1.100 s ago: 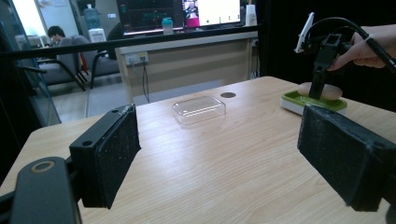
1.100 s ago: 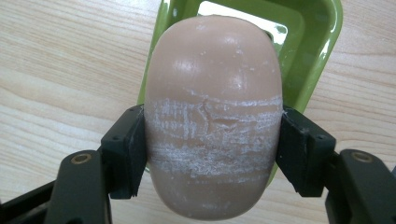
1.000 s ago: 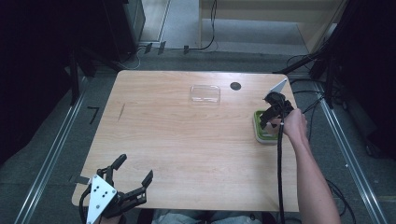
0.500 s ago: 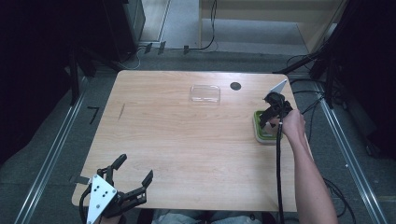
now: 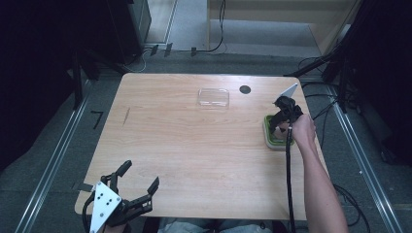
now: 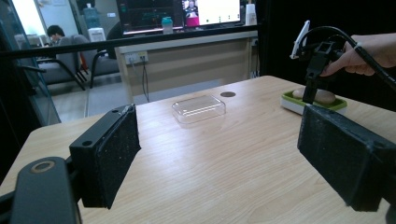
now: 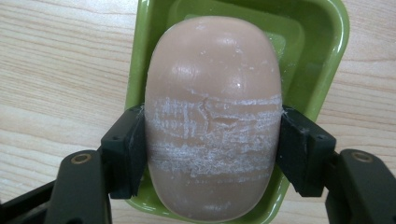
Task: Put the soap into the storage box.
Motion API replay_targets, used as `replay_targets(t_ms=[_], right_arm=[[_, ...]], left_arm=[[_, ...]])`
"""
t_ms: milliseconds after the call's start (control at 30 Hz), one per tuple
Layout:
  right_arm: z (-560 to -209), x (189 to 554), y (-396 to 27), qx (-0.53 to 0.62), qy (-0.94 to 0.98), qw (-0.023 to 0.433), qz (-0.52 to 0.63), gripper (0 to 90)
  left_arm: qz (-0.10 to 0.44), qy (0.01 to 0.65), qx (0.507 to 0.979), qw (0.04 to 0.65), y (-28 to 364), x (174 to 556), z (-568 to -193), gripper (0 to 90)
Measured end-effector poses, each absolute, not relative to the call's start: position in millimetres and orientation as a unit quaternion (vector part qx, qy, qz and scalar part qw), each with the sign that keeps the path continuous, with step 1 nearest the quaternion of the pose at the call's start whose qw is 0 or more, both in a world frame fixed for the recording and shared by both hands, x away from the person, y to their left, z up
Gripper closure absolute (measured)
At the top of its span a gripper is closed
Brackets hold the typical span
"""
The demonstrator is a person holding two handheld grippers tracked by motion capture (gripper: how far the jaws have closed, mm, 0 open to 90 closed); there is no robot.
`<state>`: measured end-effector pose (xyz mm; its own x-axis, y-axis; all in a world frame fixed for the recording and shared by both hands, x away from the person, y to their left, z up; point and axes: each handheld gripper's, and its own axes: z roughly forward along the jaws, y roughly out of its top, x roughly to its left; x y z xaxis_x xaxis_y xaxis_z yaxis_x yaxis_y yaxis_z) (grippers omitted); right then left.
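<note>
Black jaws of the left gripper (image 5: 137,188) stand wide apart at the near left corner of the wooden table (image 5: 184,145), with nothing between them; the left gripper view (image 6: 219,154) shows bare wood in the gap. Farther off, near the right edge, the right gripper (image 5: 281,120) points down into a green soap dish (image 5: 268,133), held by the person's right hand (image 5: 302,131). In the right gripper view, its two pads are clamped on the sides of a beige soap bar (image 7: 213,116), whose surface is scratched white across the middle; the bar lies in the green dish (image 7: 322,56). Beyond, toward the far edge, a clear plastic lid (image 5: 213,97) lies flat on the wood, with a round dark hole (image 5: 245,89) in the tabletop just beside it on the right.
</note>
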<state>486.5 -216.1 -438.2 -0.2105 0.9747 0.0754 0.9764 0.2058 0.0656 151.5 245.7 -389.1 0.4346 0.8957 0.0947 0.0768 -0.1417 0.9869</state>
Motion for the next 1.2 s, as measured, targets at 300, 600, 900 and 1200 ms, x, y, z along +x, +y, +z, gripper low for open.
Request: replay_targets(t_ms=[300, 600, 900, 1200], right_arm=[[-441.7, 488.1, -216.2, -0.639, -0.768, 0.010, -0.047, 33.6], [-444.8, 488.5, -215.6, -0.643, -0.764, 0.009, -0.046, 33.5], [-446.6, 488.6, -215.2, -0.646, -0.762, 0.008, -0.046, 33.5], [-446.9, 488.5, -214.7, -0.646, -0.762, 0.006, -0.046, 33.3]], left_arm=[[0.380, 0.372, 0.653, 0.539, 245.7, 151.6, -389.1, 13.6], [0.380, 0.372, 0.654, 0.538, 245.4, 151.4, -389.0, 13.6], [0.380, 0.372, 0.654, 0.538, 245.4, 151.5, -389.1, 13.6], [0.379, 0.372, 0.653, 0.540, 245.6, 151.8, -389.1, 13.6]])
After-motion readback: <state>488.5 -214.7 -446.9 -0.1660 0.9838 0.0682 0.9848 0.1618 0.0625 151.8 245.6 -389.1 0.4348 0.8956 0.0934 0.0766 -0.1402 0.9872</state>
